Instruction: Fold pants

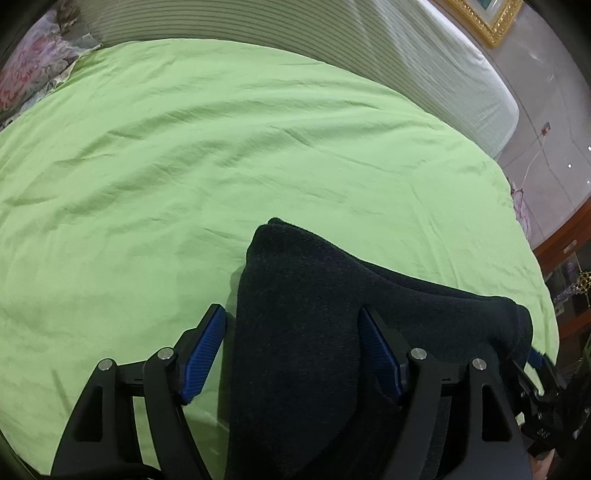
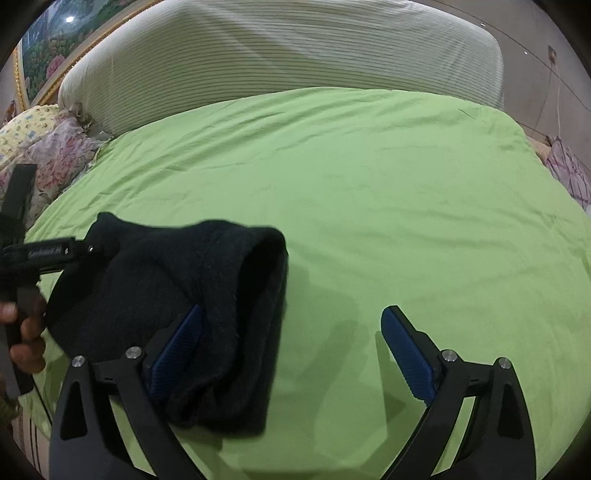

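Note:
The black pants lie folded into a thick bundle on the green bedsheet. My left gripper is open, and the bundle fills the space between its blue pads without being pinched. In the right wrist view the pants lie at the lower left. My right gripper is open, its left pad against the bundle's right edge and its right pad over bare sheet. The left gripper shows at the far left, held by a hand.
A striped cream headboard runs along the far side of the bed. Floral pillows lie at the far left. A gold-framed picture hangs above. The bed's right edge drops to a tiled floor beside a wooden cabinet.

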`<state>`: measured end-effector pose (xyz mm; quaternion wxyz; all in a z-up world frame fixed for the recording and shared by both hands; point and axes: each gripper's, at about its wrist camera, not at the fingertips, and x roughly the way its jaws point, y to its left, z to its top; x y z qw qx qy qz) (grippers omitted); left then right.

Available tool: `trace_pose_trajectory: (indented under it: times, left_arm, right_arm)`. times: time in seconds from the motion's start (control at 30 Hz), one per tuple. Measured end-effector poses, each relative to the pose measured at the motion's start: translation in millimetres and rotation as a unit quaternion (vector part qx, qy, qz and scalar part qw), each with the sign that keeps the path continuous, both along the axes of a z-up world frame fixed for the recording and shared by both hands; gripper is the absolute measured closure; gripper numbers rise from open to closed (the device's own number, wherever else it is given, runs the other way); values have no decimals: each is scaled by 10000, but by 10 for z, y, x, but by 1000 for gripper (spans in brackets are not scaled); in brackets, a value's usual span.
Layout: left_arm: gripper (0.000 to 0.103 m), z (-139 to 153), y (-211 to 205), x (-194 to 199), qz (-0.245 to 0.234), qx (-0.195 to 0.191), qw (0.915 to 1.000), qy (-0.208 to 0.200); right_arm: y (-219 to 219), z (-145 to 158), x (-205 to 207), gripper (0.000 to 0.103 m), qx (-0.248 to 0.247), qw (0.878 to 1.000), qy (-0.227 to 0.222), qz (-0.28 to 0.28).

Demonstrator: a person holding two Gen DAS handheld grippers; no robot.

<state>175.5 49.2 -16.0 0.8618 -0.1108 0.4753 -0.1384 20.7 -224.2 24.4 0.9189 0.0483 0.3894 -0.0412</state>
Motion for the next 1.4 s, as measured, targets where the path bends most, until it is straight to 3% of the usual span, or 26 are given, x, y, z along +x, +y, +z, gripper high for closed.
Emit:
trace_pose_trajectory:
  times: [0.23,0.47,0.53,0.63,0.67,0.8,0.9,1.0,1.07,1.17,1.27,1.33,1.4]
  left_arm:
    - [30,150,156,-156,137,-235,9996,-61]
    - [30,169,327,-405,300,-589,9978,103]
    - [30,124,314,-427,305,-602,9976,167]
    - [28,62,276,-437,309,-445,9984,184]
    - [28,41,292,-459,278,-401,9987,171]
    - [27,2,256,-481,214,-250,9994,142]
    - [28,8,235,-478,168,-294,9993,186]
    - [27,-57,259,-456,159,-413,9988,229]
    - [27,-102,310,-439,152,-565,9980,229]
    - [27,-113,326,-441,143,-637,9976,213]
    - [33,-92,261,-445,175,-566,9980,205]
    - [48,-98,207,-448,49,-743,9969,259]
    - [50,-86,199,-473,107,-702,9973,205]
  right_arm:
    - [-137,231,-150,7,466,9986,-212,-139]
    - [-17,195,-17,9,1925,9798,-284,466]
    - [31,105,29,13,1969,9790,-163,507]
    - [-8,-134,60,29,1589,9867,218,250]
    - [-71,-182,41,30,1715,9846,175,299]
    - [-25,-160,-12,31,1634,9859,147,337]
    - [28,-95,41,46,1897,9803,130,528]
    - [27,-168,114,46,1957,9787,226,582]
    - [-57,-237,133,46,2375,9691,305,590]
    - [-63,-250,127,46,2501,9656,348,629]
    - [-24,-275,169,46,2592,9626,436,659]
    - [-31,-300,190,46,2695,9592,491,697]
    - [-9,-295,181,46,2678,9595,492,725]
